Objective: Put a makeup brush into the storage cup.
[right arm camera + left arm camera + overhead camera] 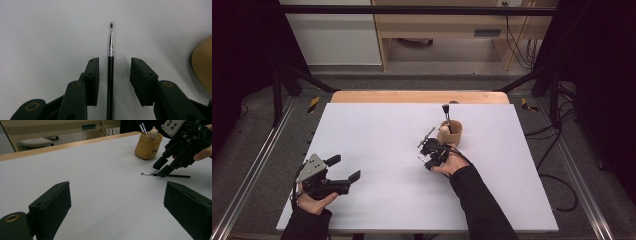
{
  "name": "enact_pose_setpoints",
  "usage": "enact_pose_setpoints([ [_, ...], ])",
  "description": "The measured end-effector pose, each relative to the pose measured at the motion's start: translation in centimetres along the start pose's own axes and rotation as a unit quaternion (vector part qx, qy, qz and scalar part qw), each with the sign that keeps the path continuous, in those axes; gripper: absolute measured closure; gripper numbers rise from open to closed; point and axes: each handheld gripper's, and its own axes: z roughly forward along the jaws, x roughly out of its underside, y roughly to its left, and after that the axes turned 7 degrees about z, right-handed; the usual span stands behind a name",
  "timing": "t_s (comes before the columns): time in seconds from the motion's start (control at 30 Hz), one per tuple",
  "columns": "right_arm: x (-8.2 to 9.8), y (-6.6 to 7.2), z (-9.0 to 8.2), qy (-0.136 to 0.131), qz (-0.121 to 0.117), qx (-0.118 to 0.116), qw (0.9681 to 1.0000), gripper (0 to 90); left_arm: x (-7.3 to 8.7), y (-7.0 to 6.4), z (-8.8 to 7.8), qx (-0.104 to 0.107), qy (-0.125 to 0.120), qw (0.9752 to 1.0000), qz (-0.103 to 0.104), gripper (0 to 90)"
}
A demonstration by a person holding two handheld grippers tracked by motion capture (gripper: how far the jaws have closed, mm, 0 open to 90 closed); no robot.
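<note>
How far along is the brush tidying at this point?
Done: two brushes already stand in the tan round holder. In hand: the right claw straddles the thin black paintbrush lying on the white table, pads not yet touching it. Left: closing, lifting and dropping it into the holder. The left claw rests open, apart.

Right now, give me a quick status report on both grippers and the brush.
Right gripper open, straddling the brush, fingers not touching. Brush flat on the table. Left gripper open, idle. Cup close by.
</note>
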Motion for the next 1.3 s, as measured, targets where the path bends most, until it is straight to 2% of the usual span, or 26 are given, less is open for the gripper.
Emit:
enact_pose_setpoints([
  [0.17,0.03,-0.13,0.2,0.01,-0.005,0.0,0.9999,65.8,0.0,0.0,0.0,0.0,0.0,1.0,0.0,6.8],
  [0.43,0.0,-0.08,0.21,0.022,-0.005,-0.016,0.9996,76.6,0.0,-0.04,0.03,0.001,0.001,1.0,0.001,6.9],
  [0.73,-0.03,-0.4,0.3,0.024,0.007,-0.026,0.9993,79.8,-0.03,-0.11,0.05,0.002,0.001,1.0,0.003,7.0],
  [0.9,0.0,-0.48,0.33,0.022,0.01,-0.029,0.9993,85.4,-0.05,-0.18,0.05,0.002,0.001,1.0,0.004,7.1],
  [1.2,-0.03,-0.34,0.3,0.025,0.011,-0.023,0.9994,85.9,-0.04,-0.19,0.1,0.003,0.002,1.0,0.005,7.3],
  [1.3,-0.04,-0.11,0.27,0.024,0.018,-0.019,0.9994,85.9,-0.02,-0.17,0.11,0.002,0.003,1.0,0.004,7.3],
])
